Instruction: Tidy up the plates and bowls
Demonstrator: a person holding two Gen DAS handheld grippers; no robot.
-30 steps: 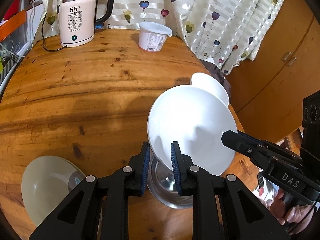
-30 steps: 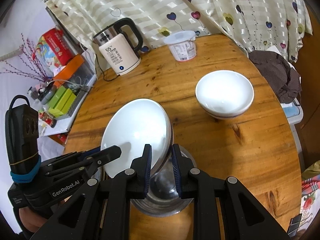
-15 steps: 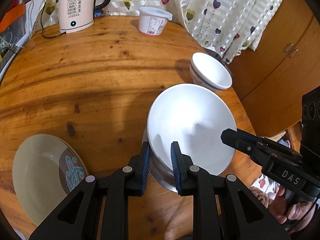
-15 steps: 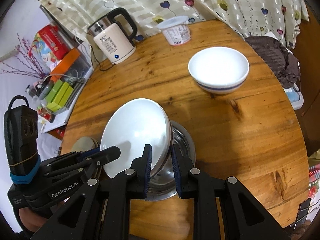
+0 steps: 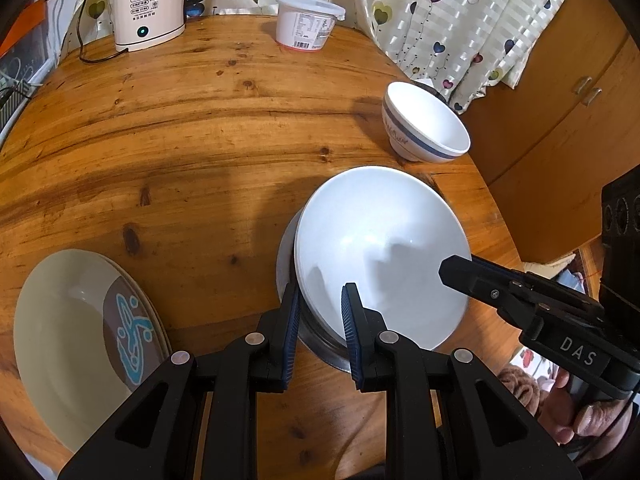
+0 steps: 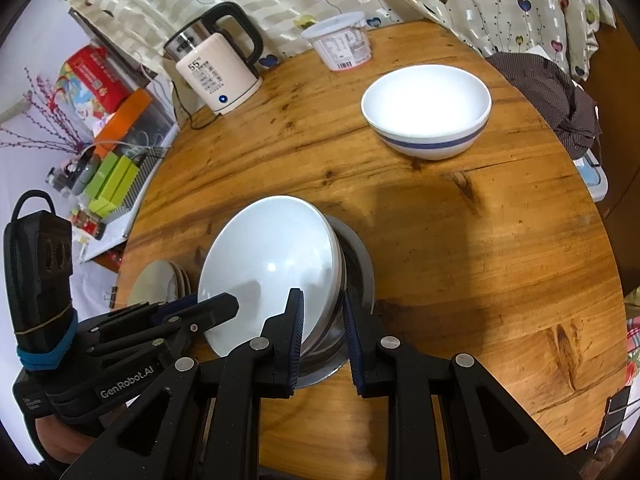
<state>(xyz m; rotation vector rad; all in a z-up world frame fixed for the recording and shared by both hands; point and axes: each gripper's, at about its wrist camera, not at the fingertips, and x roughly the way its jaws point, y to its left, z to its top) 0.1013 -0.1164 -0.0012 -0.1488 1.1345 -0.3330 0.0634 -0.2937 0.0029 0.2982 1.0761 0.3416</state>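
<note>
Bowls are being stacked: both grippers pinch the rim of the tilted white bowl [image 5: 380, 256], low in the middle of the frame, over the metal bowl [image 6: 356, 256]. Left gripper [image 5: 320, 322] and right gripper [image 6: 322, 326] are clamped on it (one each side). Next, I think, lower it flat, then let go.

Kettle [image 5: 148, 4], tub [image 5: 306, 22] (far edge) block; centre open.

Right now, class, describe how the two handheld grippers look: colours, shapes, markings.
Both are matte black plastic with triangular cut-outs, silver rivets and blue ribbed pads. The left gripper is marked "GenRobot.AI" and has a blue band on its black box. The right gripper reads "DAS".
</note>
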